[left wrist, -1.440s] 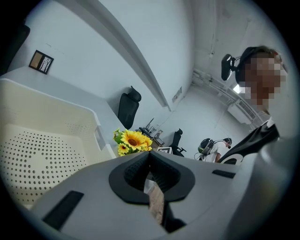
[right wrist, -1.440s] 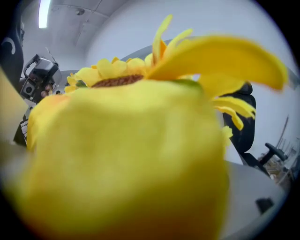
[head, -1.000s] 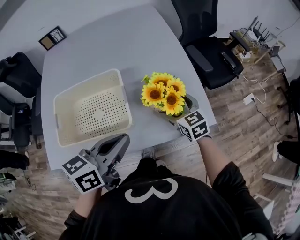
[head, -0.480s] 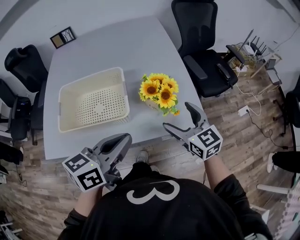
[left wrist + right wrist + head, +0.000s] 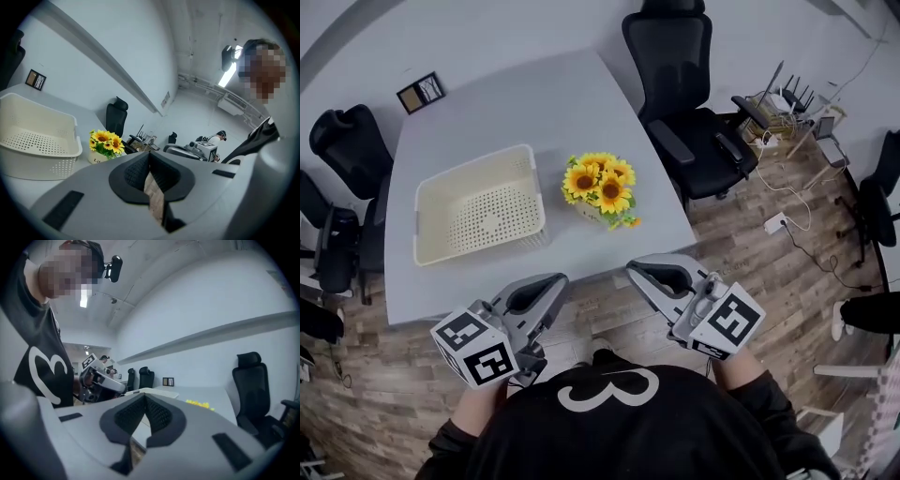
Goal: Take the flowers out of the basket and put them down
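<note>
A pot of yellow sunflowers (image 5: pixel 598 189) stands on the grey table (image 5: pixel 497 103), just right of the cream perforated basket (image 5: pixel 478 206), which holds nothing. The left gripper view shows the sunflowers (image 5: pixel 106 142) beside the basket (image 5: pixel 35 140). Both grippers hang off the table's near edge, over the wooden floor. My left gripper (image 5: pixel 546 286) is shut, with nothing between its pads. My right gripper (image 5: pixel 649 274) is shut too, empty, well short of the flowers. In the right gripper view only a strip of the sunflowers (image 5: pixel 199 403) shows over the jaws.
Black office chairs stand at the far right (image 5: pixel 680 84) and the left (image 5: pixel 347 150) of the table. A small framed picture (image 5: pixel 421 92) lies at the table's far left corner. Cables and a power strip (image 5: pixel 778 223) lie on the floor at right.
My right gripper has let go of the sunflower pot, drawn back off the table toward the person and shut. The left gripper has barely moved. The flowers stay beside the basket.
</note>
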Demonstrator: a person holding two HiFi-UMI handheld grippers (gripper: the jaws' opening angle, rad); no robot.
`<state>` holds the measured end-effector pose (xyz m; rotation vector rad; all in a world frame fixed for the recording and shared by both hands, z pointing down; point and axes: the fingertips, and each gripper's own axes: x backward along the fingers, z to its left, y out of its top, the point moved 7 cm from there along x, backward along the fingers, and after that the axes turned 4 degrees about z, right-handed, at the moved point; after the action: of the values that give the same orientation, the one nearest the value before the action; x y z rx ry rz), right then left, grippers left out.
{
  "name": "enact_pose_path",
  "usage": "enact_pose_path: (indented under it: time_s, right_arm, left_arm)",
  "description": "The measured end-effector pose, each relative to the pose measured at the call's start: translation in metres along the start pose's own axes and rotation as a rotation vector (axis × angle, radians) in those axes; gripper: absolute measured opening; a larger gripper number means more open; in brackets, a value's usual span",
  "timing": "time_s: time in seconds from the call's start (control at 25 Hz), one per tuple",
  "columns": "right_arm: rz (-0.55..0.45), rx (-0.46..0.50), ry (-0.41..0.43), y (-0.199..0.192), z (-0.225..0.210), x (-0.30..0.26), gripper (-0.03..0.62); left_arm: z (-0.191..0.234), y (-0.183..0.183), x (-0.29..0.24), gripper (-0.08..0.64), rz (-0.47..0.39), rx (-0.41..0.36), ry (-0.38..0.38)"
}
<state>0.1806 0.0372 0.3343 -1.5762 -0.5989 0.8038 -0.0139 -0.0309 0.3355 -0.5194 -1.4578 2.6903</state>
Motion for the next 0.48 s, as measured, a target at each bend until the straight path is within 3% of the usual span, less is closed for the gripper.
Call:
enact_pose_path:
  time_s: [0.2,0.48]
  right_arm:
    - [0.091,0.014,0.117,0.002,0.038,0.001,0.009]
    - [0.092,-0.001,0.093,-0.001,0.104,-0.001,0.009]
  left_arm:
    - [-0.018,-0.003,0.007,0.012,0.015,-0.059,-0.018]
    - [-0.041,-0.031,0.058,0.012,0.021,-0.061,-0.046]
